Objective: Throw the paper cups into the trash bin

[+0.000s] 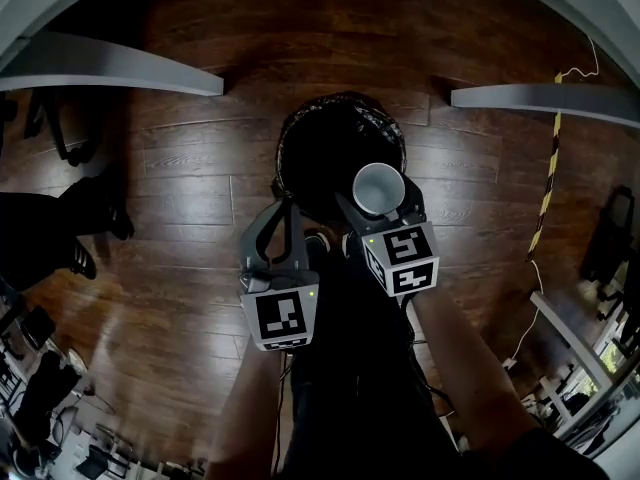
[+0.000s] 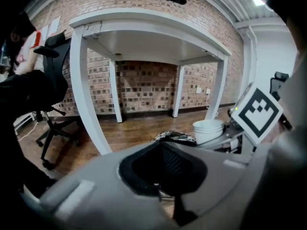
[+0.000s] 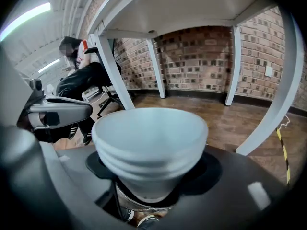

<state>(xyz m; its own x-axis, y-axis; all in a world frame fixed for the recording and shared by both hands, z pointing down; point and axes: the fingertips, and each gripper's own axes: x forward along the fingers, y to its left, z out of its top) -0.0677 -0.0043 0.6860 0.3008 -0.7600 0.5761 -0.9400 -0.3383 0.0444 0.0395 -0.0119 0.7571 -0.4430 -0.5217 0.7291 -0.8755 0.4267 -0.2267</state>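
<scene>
A stack of white paper cups (image 1: 378, 186) hangs mouth-up over the near right rim of the round trash bin (image 1: 318, 148), which is lined with a black bag. My right gripper (image 1: 381, 204) is shut on the stack; in the right gripper view the cups (image 3: 151, 145) fill the space between the dark jaws. My left gripper (image 1: 287, 208) hovers by the bin's near left rim, shut with nothing in it. The left gripper view shows the cups (image 2: 207, 130) to the right, beside the bin's edge (image 2: 173, 136).
White desks (image 1: 110, 63) (image 1: 545, 96) flank the bin on the wooden floor. A yellow-black cord (image 1: 548, 168) runs down the right side. A person in black sits on an office chair (image 3: 81, 83) to the left, their shoes (image 1: 95, 218) near the left desk.
</scene>
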